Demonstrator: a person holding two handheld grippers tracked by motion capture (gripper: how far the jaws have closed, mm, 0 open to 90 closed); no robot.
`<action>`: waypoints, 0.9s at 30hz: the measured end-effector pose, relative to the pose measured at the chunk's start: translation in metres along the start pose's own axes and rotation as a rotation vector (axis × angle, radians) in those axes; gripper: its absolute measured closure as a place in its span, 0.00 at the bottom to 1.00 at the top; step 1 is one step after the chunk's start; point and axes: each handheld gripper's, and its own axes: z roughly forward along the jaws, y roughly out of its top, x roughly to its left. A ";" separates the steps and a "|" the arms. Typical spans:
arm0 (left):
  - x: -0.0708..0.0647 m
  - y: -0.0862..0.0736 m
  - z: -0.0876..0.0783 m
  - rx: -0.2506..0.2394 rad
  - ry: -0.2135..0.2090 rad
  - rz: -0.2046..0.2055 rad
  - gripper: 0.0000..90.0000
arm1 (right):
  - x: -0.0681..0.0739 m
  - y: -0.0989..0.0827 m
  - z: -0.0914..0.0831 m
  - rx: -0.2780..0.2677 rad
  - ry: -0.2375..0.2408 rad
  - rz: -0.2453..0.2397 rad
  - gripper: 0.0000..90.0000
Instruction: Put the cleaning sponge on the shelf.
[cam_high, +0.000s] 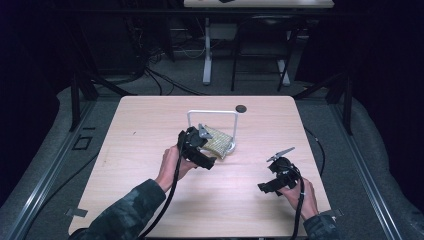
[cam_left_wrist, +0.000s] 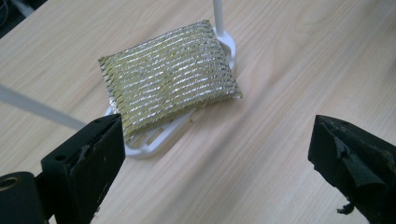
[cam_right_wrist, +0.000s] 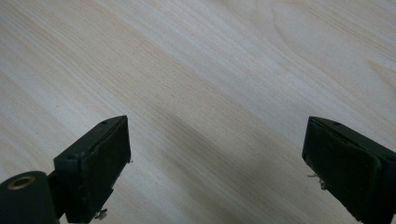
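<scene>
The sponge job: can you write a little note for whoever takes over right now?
Left claw: open, just short of the sponge, not touching it.
Right claw: open, holding nothing, over bare table at the right.
Sponge: gold and silver striped, lying on the white rack, beside its upright post.
Done: nothing gripped so far.
Left: probably close the left claw on the sponge; where it goes next cannot be told.

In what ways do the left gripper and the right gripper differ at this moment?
The left gripper points at the metallic sponge lying on the white rack; the right gripper faces bare table. In the high view the left gripper sits beside the rack, while the right gripper is apart, near the table's right edge. Both have their jaws wide open and hold nothing.
</scene>
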 end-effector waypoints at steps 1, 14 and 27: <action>0.001 -0.002 -0.003 0.002 -0.002 -0.001 0.03 | 0.000 0.000 0.000 0.002 -0.001 -0.006 0.08; 0.016 -0.044 -0.037 0.034 0.026 -0.025 0.00 | 0.001 0.000 0.001 0.006 0.003 0.001 0.08; 0.025 -0.096 -0.049 0.062 0.030 -0.105 0.00 | 0.001 0.000 0.001 0.009 -0.001 -0.002 0.08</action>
